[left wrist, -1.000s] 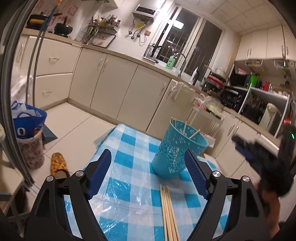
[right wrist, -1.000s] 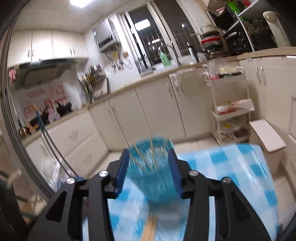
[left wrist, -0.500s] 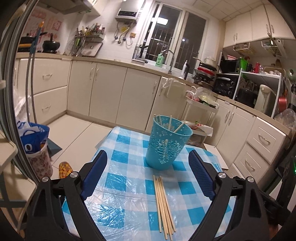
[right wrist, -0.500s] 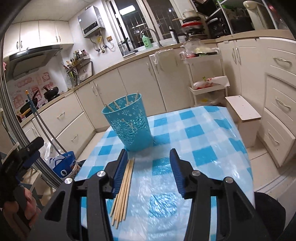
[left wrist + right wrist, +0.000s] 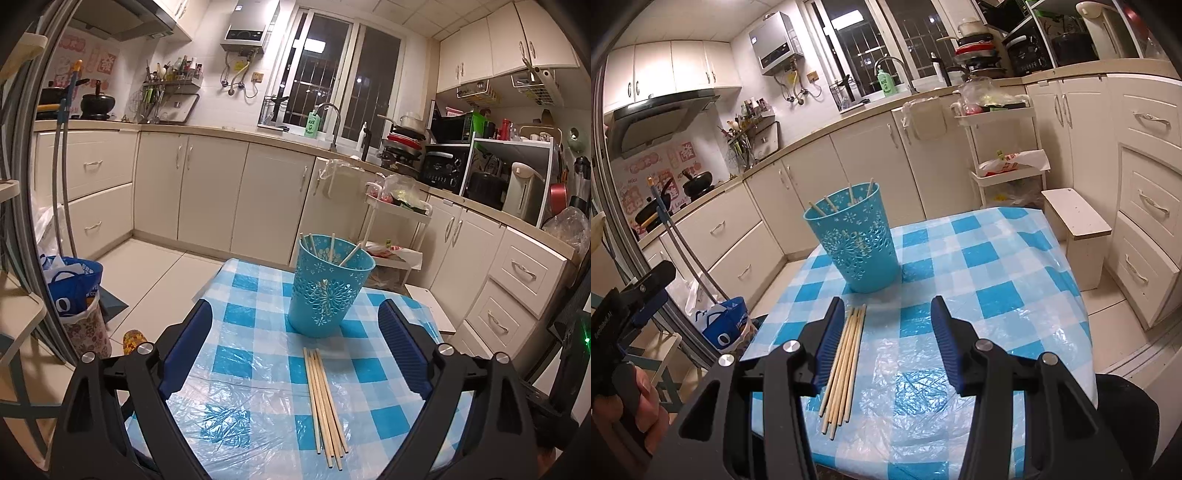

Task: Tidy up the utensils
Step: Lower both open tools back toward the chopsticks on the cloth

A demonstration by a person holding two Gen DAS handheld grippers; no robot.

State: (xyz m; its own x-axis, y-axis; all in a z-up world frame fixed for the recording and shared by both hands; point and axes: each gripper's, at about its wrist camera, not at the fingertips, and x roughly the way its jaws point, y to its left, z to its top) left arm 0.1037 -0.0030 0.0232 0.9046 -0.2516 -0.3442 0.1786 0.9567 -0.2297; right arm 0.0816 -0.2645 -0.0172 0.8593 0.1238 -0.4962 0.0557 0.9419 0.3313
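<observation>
Small kitchen at night: cream cabinets run along two walls, dark barred window over the sink, water heater on the tiled wall, range hood & black wok on the stove side. White trolley rack w/ bags stands by the cabinets, a low white stool just beside the table. Blue shopping bag on the pale tile floor at the table's left.

Table is covered w/ a blue-and-white check cloth under clear wrinkled plastic. Teal cut-out utensil cup stands upright toward the far side, a few chopsticks leaning inside. Bundle of loose chopsticks lies flat on the cloth, near the cup's base on the camera side, tips not touching it.

Left gripper: jaws wide apart, have just been opening, nothing pinched; cup & bundle sit well ahead between the blue pads. Right gripper: jaws about half apart, nothing clamped; the bundle lies below, just inside its left pad. A hand holding the left gripper's handle shows at the right-wrist view's left edge.
</observation>
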